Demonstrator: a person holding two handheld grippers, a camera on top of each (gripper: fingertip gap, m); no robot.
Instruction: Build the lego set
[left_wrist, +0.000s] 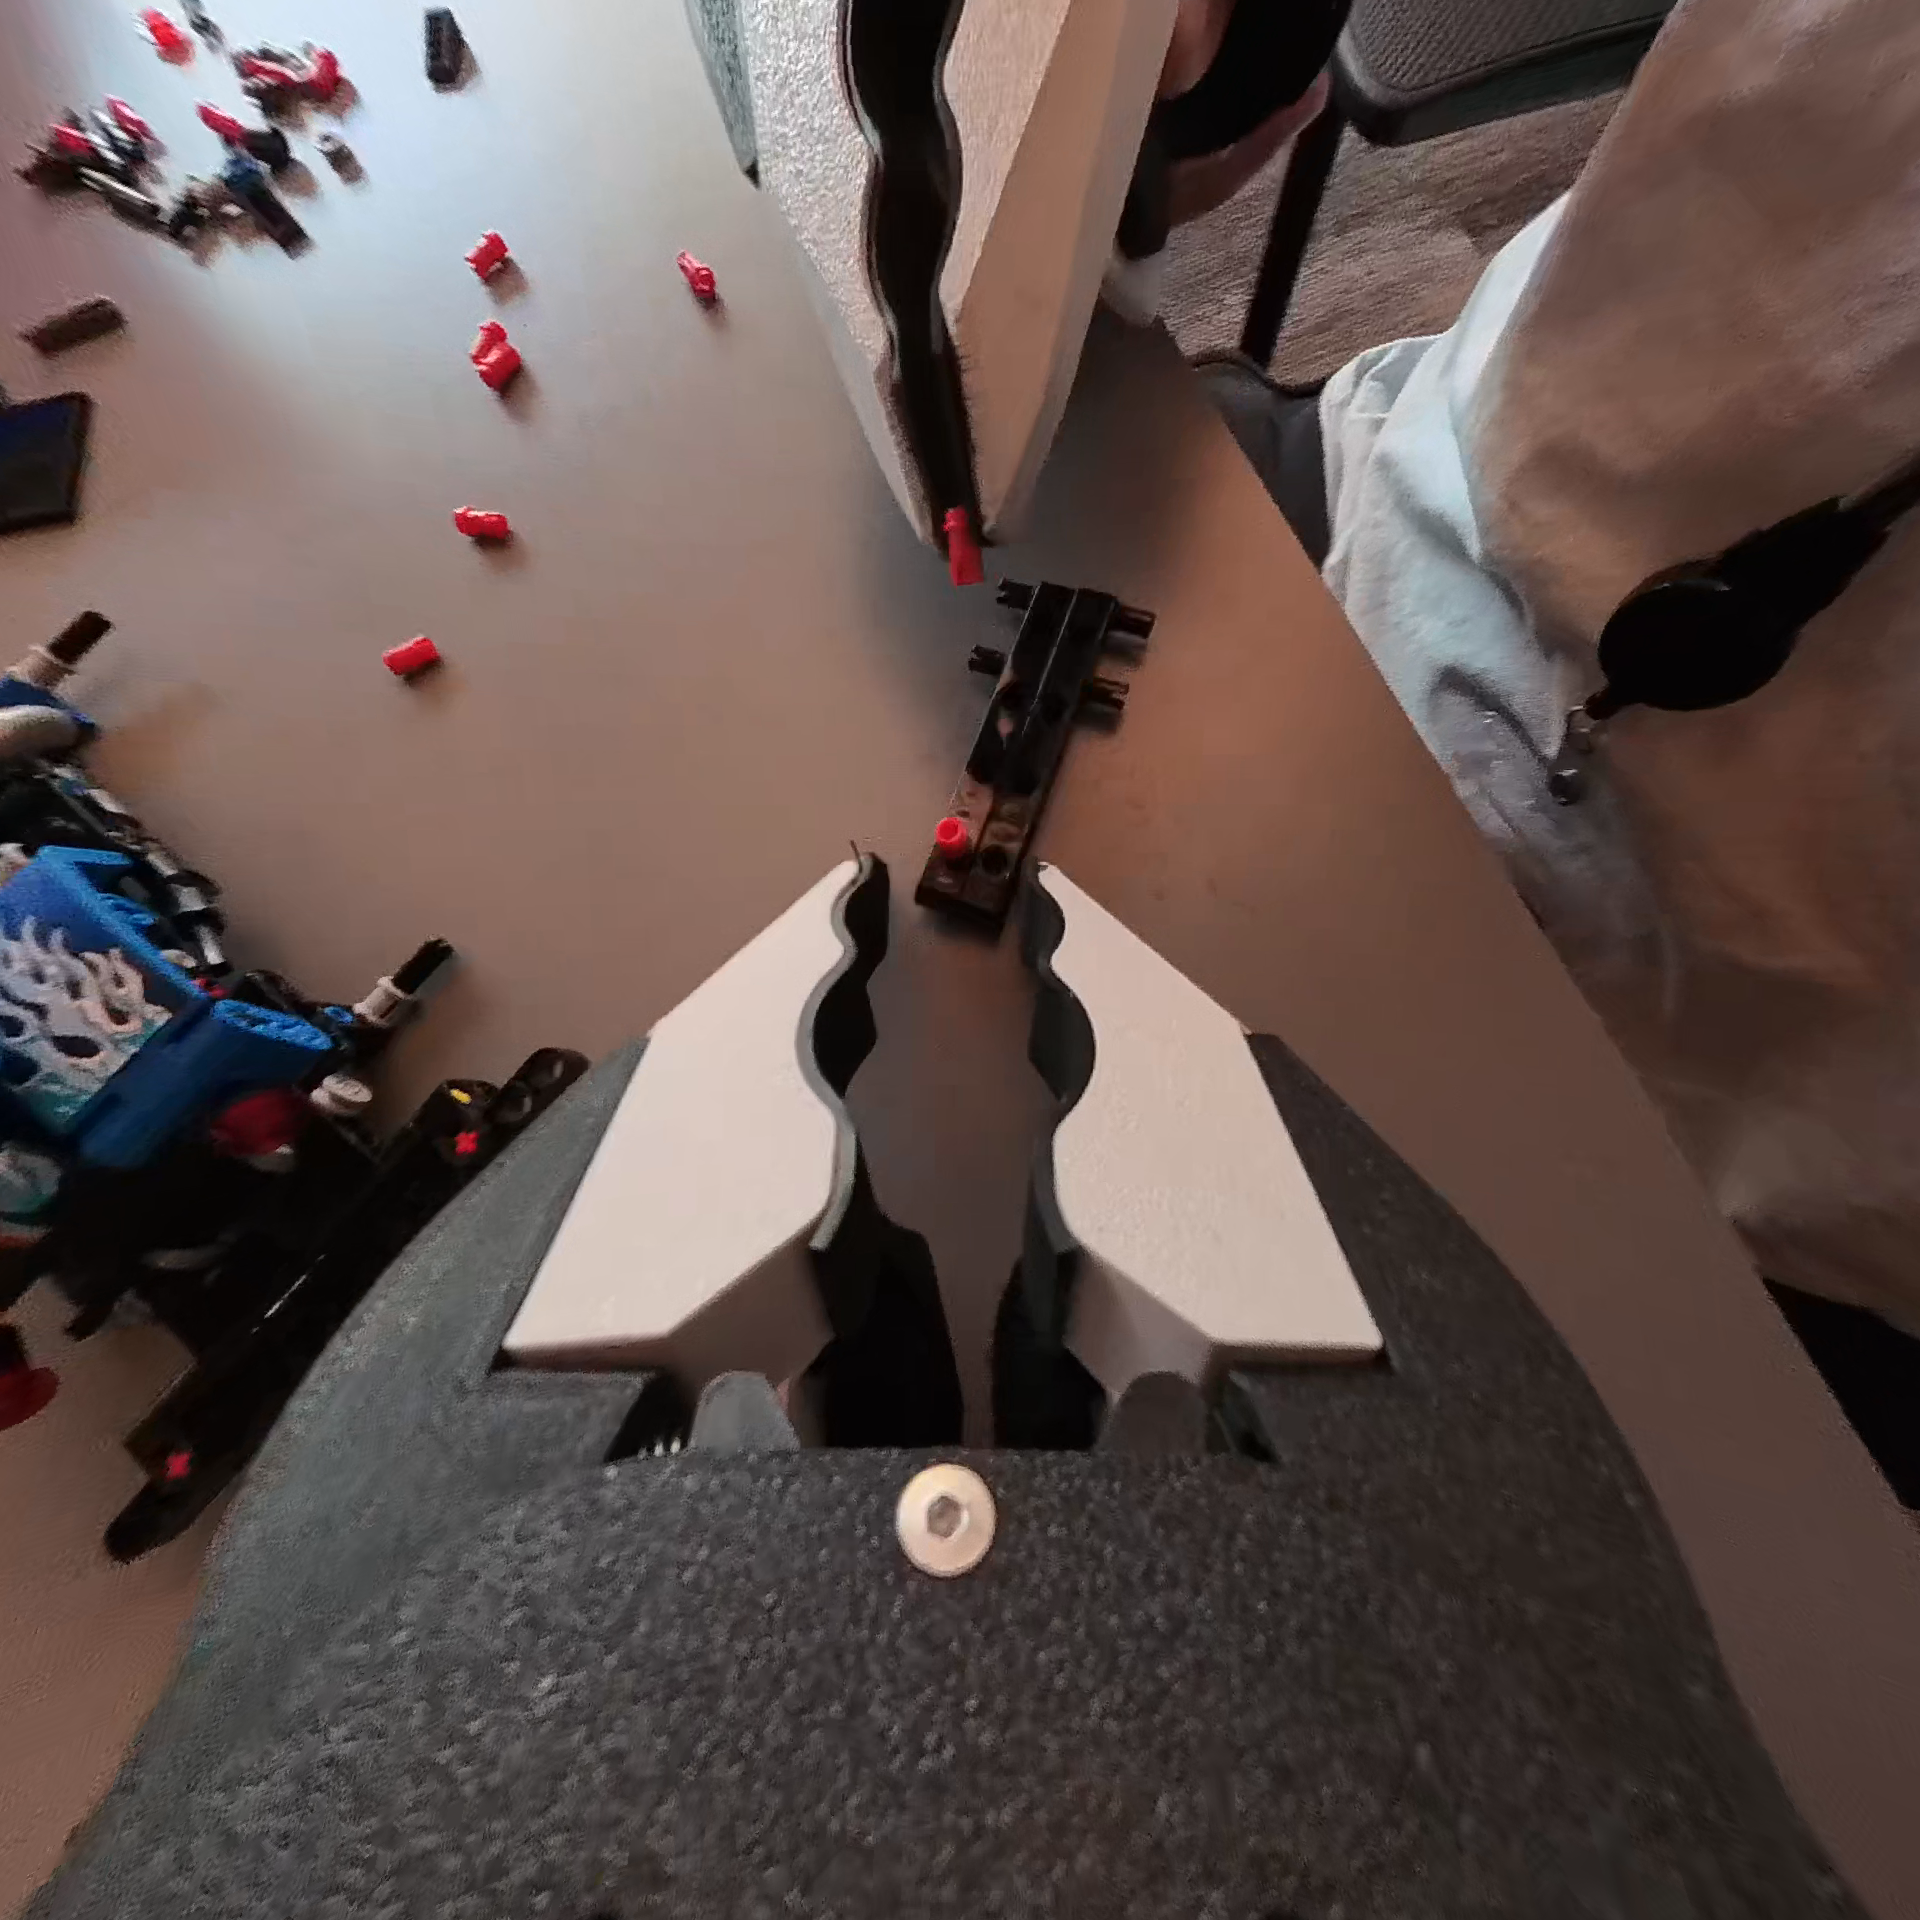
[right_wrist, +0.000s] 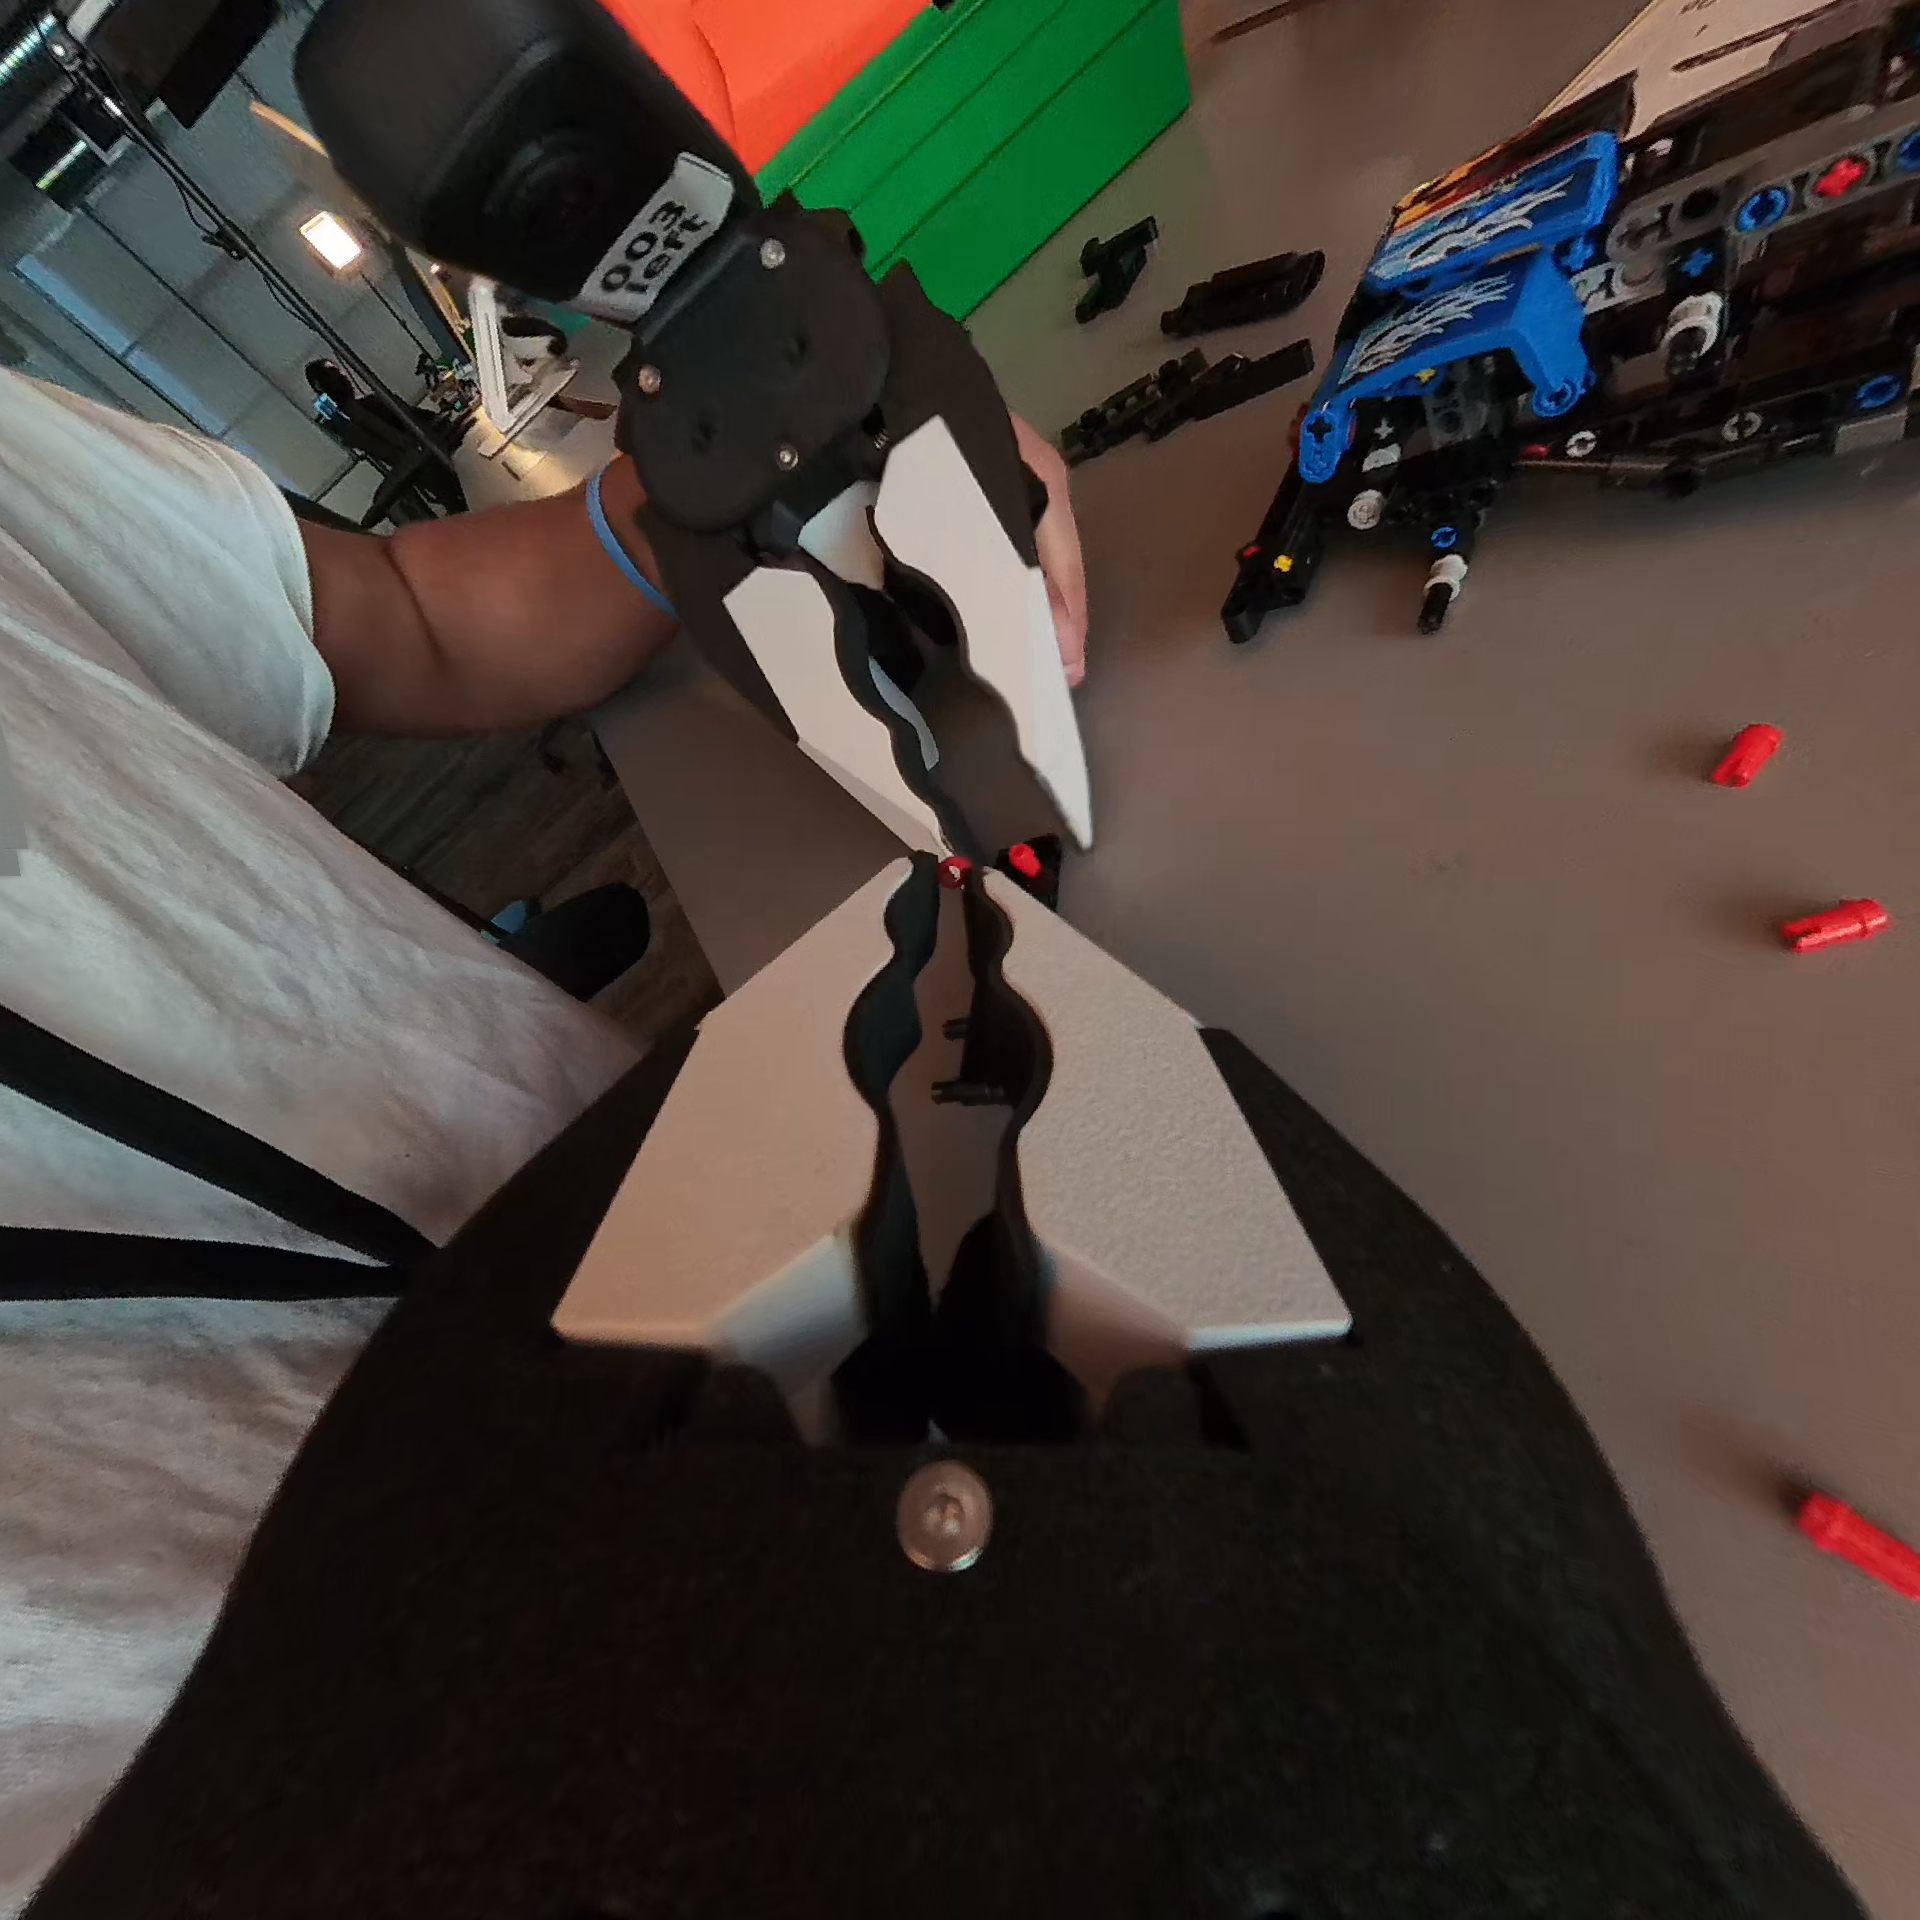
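Now the black beam (left_wrist: 1039, 727) lies flat on the table (left_wrist: 675, 675), long and thin, with a red peg (left_wrist: 949, 831) stuck in its near end. It sits just past the tips of your left gripper (left_wrist: 951, 883), whose jaws are wide apart and hold nothing. Your right gripper (right_wrist: 951, 871) points down from above the beam's far end, pinching another red pin (left_wrist: 962, 544) tight.

The right gripper (right_wrist: 954, 871) pinches a red pin (right_wrist: 954, 873) at its jaws' tips. Just beyond them the left gripper (right_wrist: 1023, 831) meets a black beam (right_wrist: 1039, 868). Right of the jaws, loose red pins (right_wrist: 1834, 924) lie on the table (right_wrist: 1403, 1039).
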